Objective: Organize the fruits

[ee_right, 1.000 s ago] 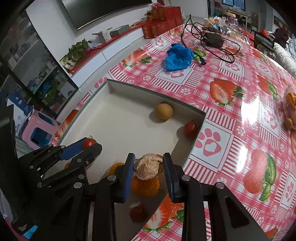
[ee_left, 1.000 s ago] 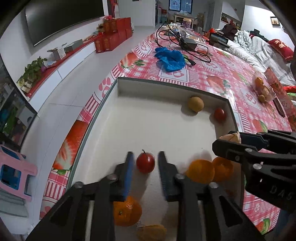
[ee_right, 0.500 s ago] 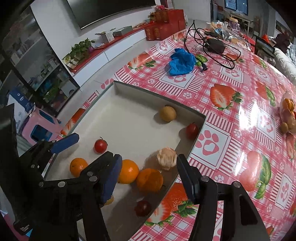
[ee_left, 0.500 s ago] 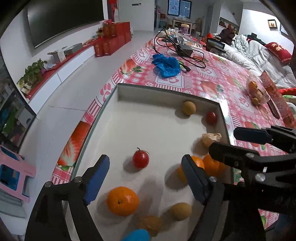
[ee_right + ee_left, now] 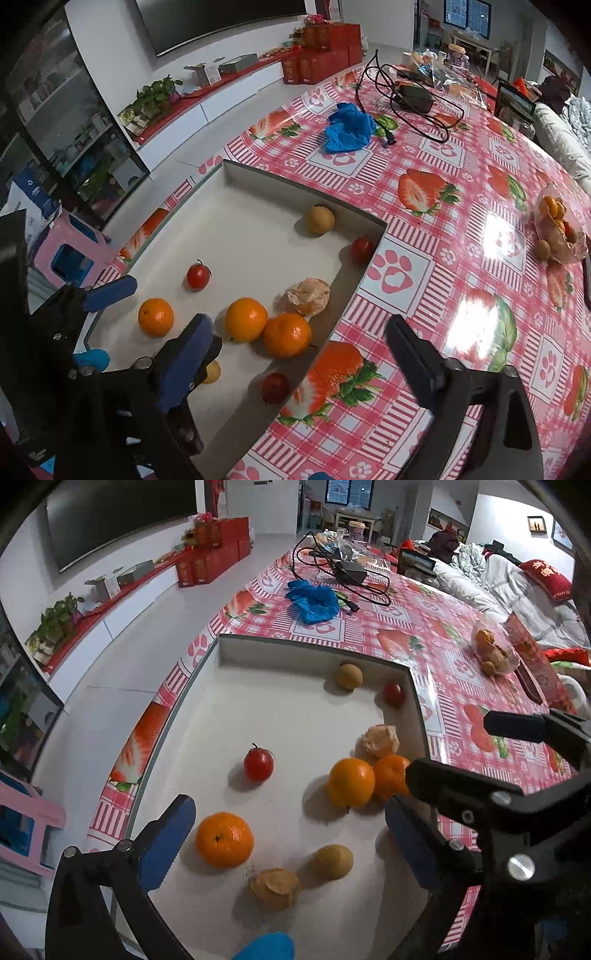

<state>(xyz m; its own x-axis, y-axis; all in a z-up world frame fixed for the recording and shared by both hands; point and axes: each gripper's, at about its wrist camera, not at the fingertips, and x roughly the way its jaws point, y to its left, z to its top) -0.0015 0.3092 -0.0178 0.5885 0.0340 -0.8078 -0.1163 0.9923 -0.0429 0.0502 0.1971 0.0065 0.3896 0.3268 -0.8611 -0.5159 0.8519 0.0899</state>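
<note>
We are logging the tray (image 5: pixel 310 648): tomato (image 5: pixel 258 763) lying mid-floor, peeled orange (image 5: pixel 381 740) by the right wall beside two oranges (image 5: pixel 351 782). Left gripper (image 5: pixel 284 834) and right gripper (image 5: pixel 299 354) are hovering with jaws just opening wide, gripping nothing. Blue cloth (image 5: pixel 349 127) and cables (image 5: pixel 413 96) are lying beyond on the tablecloth (image 5: pixel 461 229).

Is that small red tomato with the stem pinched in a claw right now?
No, the small red tomato sits free on the tray floor.
</note>
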